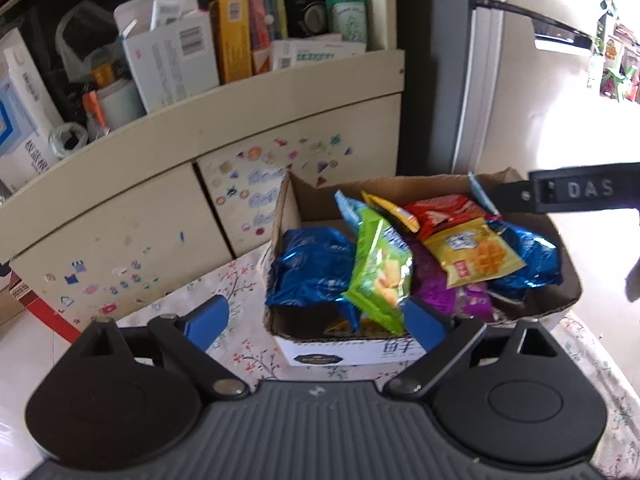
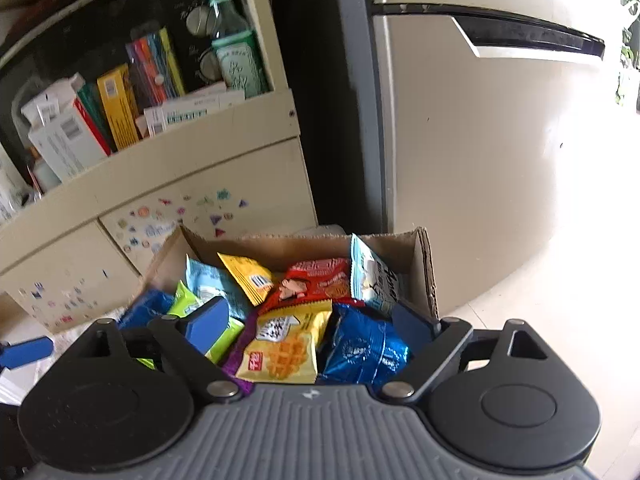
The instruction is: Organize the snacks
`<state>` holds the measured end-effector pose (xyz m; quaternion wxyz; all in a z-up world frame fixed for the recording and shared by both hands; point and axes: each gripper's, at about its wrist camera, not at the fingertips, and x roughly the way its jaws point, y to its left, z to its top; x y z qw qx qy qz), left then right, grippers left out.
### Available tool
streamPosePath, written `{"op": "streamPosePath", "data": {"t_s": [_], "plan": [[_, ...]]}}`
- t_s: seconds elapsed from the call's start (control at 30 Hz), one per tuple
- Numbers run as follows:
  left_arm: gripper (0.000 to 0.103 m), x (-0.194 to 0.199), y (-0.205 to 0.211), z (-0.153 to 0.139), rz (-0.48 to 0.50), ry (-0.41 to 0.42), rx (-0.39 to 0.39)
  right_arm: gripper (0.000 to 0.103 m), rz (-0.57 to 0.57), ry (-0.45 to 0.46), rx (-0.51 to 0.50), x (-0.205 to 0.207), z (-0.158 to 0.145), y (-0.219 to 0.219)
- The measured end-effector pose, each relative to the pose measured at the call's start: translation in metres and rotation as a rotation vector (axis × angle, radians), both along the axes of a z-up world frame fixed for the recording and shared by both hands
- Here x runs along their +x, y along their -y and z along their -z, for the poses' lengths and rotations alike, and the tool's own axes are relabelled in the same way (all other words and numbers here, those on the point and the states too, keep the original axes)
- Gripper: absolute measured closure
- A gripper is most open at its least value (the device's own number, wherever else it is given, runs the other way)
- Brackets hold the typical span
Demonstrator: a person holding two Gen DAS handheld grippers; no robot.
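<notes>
A cardboard box (image 1: 560,296) sits on a floral tablecloth (image 1: 240,344) and holds several snack packets: a green one (image 1: 380,272), blue foil ones (image 1: 308,268), a yellow waffle one (image 1: 472,256), a red one (image 1: 444,208) and a purple one (image 1: 436,288). My left gripper (image 1: 316,320) is open and empty, just before the box's near wall. My right gripper (image 2: 312,320) is open and empty, hovering over the box (image 2: 424,264), above the yellow waffle packet (image 2: 284,352) and a blue foil packet (image 2: 360,348). The right gripper's arm (image 1: 572,192) reaches in over the box's far right corner.
A cream cabinet (image 1: 200,136) with stickered doors stands behind the table, its shelf crowded with boxes and bottles (image 1: 180,48). A fridge (image 2: 480,140) with a dark handle stands to the right. The left gripper's blue finger (image 2: 28,352) shows at the far left of the right wrist view.
</notes>
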<state>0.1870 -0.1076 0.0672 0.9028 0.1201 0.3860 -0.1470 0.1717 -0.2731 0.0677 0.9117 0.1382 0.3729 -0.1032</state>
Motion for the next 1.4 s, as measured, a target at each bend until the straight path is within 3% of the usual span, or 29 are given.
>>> {"op": "streamPosePath", "data": {"t_s": [0.5, 0.77, 1.4], "plan": [[0.007, 0.035, -0.006, 0.006, -0.106, -0.028, -0.049, 0.009, 0.064, -0.079, -0.060, -0.005, 0.009, -0.009], [0.005, 0.031, 0.007, 0.004, -0.075, 0.001, 0.020, 0.004, 0.061, -0.120, -0.094, -0.017, 0.012, -0.016], [0.002, 0.033, 0.020, 0.008, -0.094, 0.009, 0.097, 0.004, 0.041, -0.156, -0.112, -0.008, 0.020, -0.019]]}}
